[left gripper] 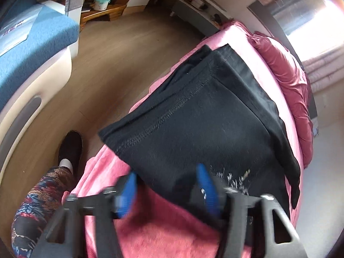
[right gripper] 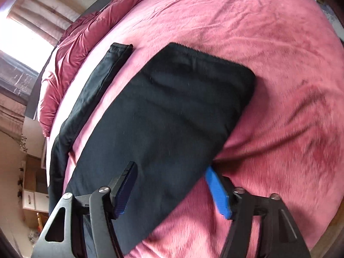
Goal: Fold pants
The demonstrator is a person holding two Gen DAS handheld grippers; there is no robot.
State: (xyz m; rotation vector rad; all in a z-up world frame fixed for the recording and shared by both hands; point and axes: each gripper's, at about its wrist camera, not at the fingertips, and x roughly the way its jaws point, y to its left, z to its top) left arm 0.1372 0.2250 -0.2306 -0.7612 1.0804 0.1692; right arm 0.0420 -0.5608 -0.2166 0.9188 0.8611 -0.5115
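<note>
Black pants (left gripper: 193, 118) lie partly folded on the pink bed cover (left gripper: 150, 232), one side reaching the bed's edge. My left gripper (left gripper: 167, 186) hovers at their near corner, and its blue pads (left gripper: 129, 187) stand apart with the fabric between them, not pinched. In the right wrist view the pants (right gripper: 172, 118) form a wide dark panel, and a narrow black leg (right gripper: 92, 90) trails off to the left. My right gripper (right gripper: 172, 188) straddles the panel's near right edge. One of its fingers (right gripper: 126, 185) is over the cloth, the other on the bed cover (right gripper: 279, 86) beside it.
A crumpled dark-red duvet (right gripper: 75, 43) is bunched along the bed's far side near a bright window. A person's patterned trouser leg and dark shoe (left gripper: 68, 150) stand on the wooden floor (left gripper: 118, 53) beside the bed. A blue-cushioned piece of furniture (left gripper: 32, 43) stands across the floor.
</note>
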